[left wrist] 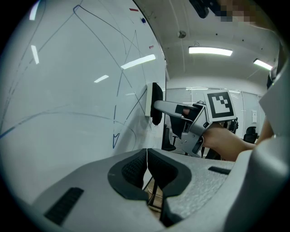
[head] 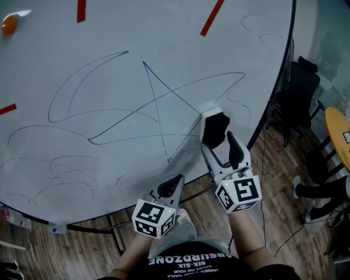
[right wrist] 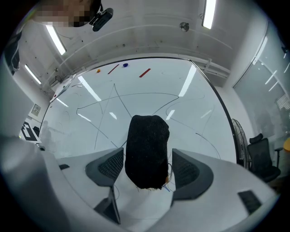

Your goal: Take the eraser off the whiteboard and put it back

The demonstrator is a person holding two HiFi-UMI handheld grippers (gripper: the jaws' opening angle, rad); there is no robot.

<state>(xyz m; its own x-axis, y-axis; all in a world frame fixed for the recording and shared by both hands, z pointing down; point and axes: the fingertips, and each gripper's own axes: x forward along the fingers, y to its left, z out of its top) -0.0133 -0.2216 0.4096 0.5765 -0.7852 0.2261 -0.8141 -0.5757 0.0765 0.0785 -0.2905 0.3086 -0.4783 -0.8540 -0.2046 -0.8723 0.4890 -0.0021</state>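
The black-felt eraser (head: pixel 214 127) with a white back clings to the whiteboard (head: pixel 109 98), which is covered in blue pen lines. My right gripper (head: pixel 217 141) is open, one jaw on each side of the eraser. In the right gripper view the eraser (right wrist: pixel 147 152) stands between the pads with a thin gap on each side. The left gripper view shows the eraser (left wrist: pixel 156 103) flat on the board, the right gripper's finger beside it. My left gripper (head: pixel 174 183) hangs lower left, below the board's edge. It is shut and empty (left wrist: pixel 147 167).
Red strips (head: pixel 81 10) (head: pixel 212 16) and an orange piece (head: pixel 8 24) stick to the board's upper part. A black office chair (head: pixel 301 87) and a round wooden table (head: pixel 339 134) stand to the right on the wood floor. Someone's leg (head: pixel 314 190) shows there.
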